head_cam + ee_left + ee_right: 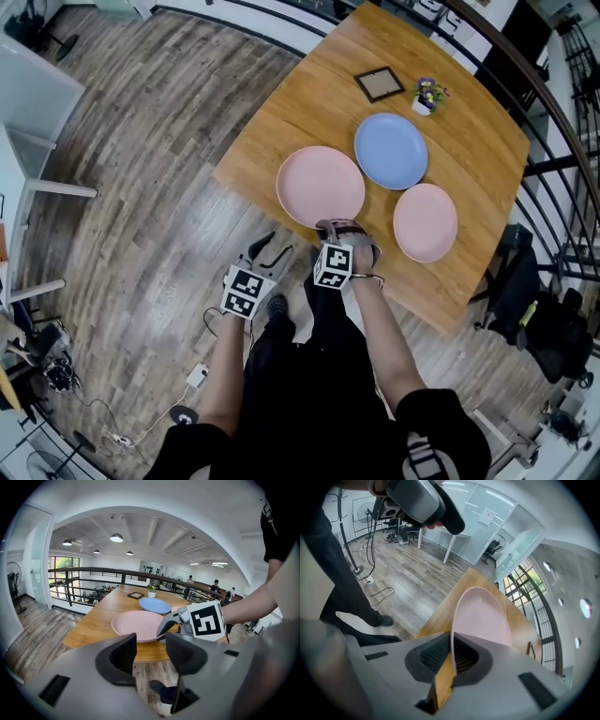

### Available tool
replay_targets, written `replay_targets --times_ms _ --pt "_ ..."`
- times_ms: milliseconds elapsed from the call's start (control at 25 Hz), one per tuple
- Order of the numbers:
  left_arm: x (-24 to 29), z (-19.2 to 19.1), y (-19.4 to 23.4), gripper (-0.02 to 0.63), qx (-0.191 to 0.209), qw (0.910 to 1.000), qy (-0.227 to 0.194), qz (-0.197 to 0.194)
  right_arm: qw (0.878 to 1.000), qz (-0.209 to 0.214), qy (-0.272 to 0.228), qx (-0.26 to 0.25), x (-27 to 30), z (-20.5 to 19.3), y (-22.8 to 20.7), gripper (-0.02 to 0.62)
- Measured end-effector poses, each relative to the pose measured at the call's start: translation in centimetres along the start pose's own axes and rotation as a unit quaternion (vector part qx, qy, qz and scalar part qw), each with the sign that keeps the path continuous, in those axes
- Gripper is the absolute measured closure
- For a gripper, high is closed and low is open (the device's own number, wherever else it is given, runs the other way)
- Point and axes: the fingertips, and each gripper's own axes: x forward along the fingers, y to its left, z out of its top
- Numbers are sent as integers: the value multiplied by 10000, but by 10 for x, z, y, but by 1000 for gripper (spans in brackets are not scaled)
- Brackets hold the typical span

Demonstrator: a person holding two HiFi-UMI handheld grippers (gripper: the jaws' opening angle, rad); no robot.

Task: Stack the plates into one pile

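Note:
Three plates lie on the wooden table point(281, 122): a large pink plate point(320, 185), a blue plate point(391, 150) behind it and a small pink plate point(425, 221) to the right. My right gripper point(336, 226) is shut on the near rim of the large pink plate point(480, 616), whose edge runs between the pads point(436, 656) of the right gripper point(451, 656). That plate point(138, 623) looks tipped up slightly at the near side. My left gripper point(263, 246) hangs open over the floor, short of the table edge. Nothing is between the jaws of the left gripper point(150, 656).
A small picture frame point(379, 83) and a little flower pot point(427, 96) stand at the table's far side. A dark railing point(553, 169) runs behind and right of the table. A chair with bags point(534, 300) stands at the right, and cables point(202, 375) lie on the floor.

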Motion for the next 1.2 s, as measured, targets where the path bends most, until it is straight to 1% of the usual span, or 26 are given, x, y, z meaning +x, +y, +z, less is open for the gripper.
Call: replay_targets --times_ms 80,200,360,520,640,800,1040,1200 --pt "-2 0 -3 399 26 10000 -4 -17 10000 -50 6 -34 -2 1 0 574" --pt "-4 0 -5 399 52 10000 1 -26 10000 -8 2 14 -3 0 5 574" --pt "-6 3 -8 399 77 10000 -6 -37 10000 -40 -5 -32 -10 2 0 575" --pt "-5 6 -10 399 123 9999 -15 -31 10000 7 -15 -46 -8 0 0 575" --pt "-5 11 -8 399 179 9998 -27 18 9999 58 -45 -149 -10 4 -3 575" --pt "-5 21 -9 399 230 9997 -58 20 9997 22 -118 -229 -19 12 -14 575" --pt "1 36 -6 399 349 9994 -79 21 9996 -72 -131 -236 -17 6 -30 575" --pt "8 43 -5 399 392 9992 -74 43 9992 -169 -188 -308 -27 9 -51 574"
